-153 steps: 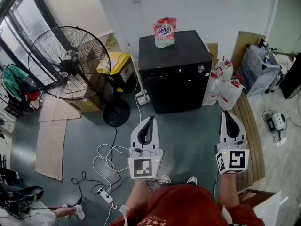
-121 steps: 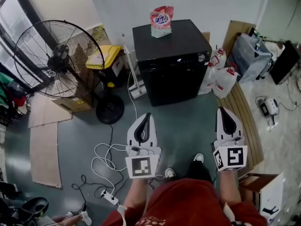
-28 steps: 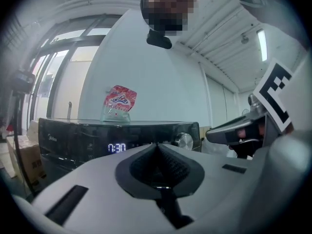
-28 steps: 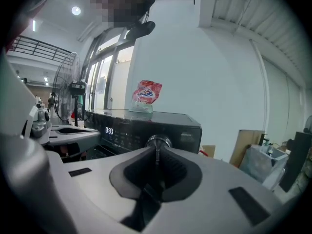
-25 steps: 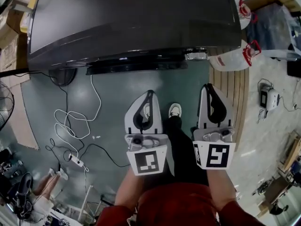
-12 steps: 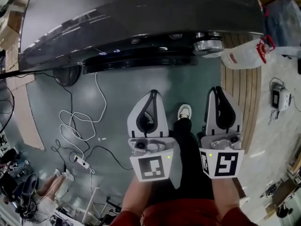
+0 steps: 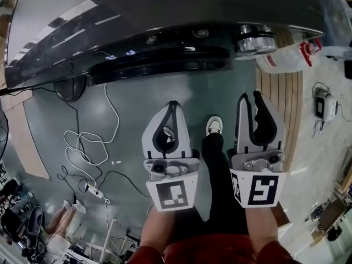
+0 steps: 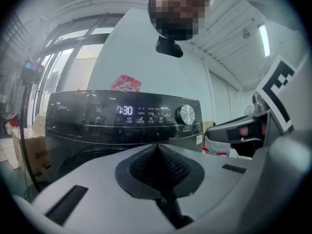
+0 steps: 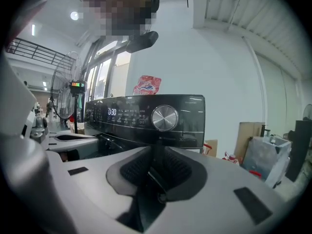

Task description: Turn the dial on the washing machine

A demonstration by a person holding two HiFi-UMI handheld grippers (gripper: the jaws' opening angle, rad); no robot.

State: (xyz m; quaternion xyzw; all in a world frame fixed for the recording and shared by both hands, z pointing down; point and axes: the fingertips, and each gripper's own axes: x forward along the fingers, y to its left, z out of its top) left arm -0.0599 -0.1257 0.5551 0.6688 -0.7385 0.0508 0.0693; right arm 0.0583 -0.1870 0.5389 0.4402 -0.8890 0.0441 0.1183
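Dial (image 9: 165,117) — round, brushed metal, right hand-held gripper (image 7: 249,98) just parting, empty — left hand-held gripper (image 7: 173,103) closed, empty

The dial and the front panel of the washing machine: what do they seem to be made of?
The dial looks like brushed metal, or plastic with a metal finish: its silver face shows a radial sheen. The front panel seems to be glossy dark plastic or glass: it mirrors light, and lit digits glow through it.
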